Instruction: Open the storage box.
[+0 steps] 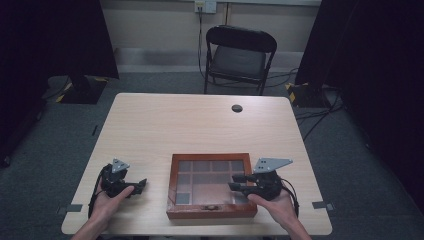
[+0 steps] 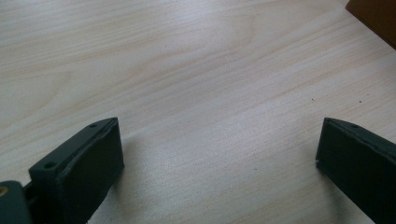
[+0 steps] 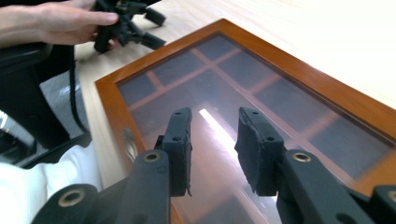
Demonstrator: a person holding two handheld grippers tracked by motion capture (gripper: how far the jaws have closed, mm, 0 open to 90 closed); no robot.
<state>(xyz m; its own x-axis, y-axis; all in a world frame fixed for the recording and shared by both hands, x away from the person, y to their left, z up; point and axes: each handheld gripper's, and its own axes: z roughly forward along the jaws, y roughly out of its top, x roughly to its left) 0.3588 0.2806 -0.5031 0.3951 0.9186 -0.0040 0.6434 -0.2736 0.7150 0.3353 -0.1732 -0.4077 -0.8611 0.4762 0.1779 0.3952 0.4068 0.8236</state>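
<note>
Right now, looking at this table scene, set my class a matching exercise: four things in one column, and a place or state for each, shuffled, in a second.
Things:
1. left tool
2. right tool
3. wooden box
4. folding chair

Places or states:
A. on the floor beyond the table
B. lid closed, at the table's near edge
C. open, over bare tabletop
D. above the glass lid

Pairs: 1-C, 2-D, 3-B, 4-A

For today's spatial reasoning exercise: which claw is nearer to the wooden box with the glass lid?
Right. The right claw hangs over the wooden box, above the right part of its glass lid. The left claw sits on the table to the box's left, apart from it.
</note>
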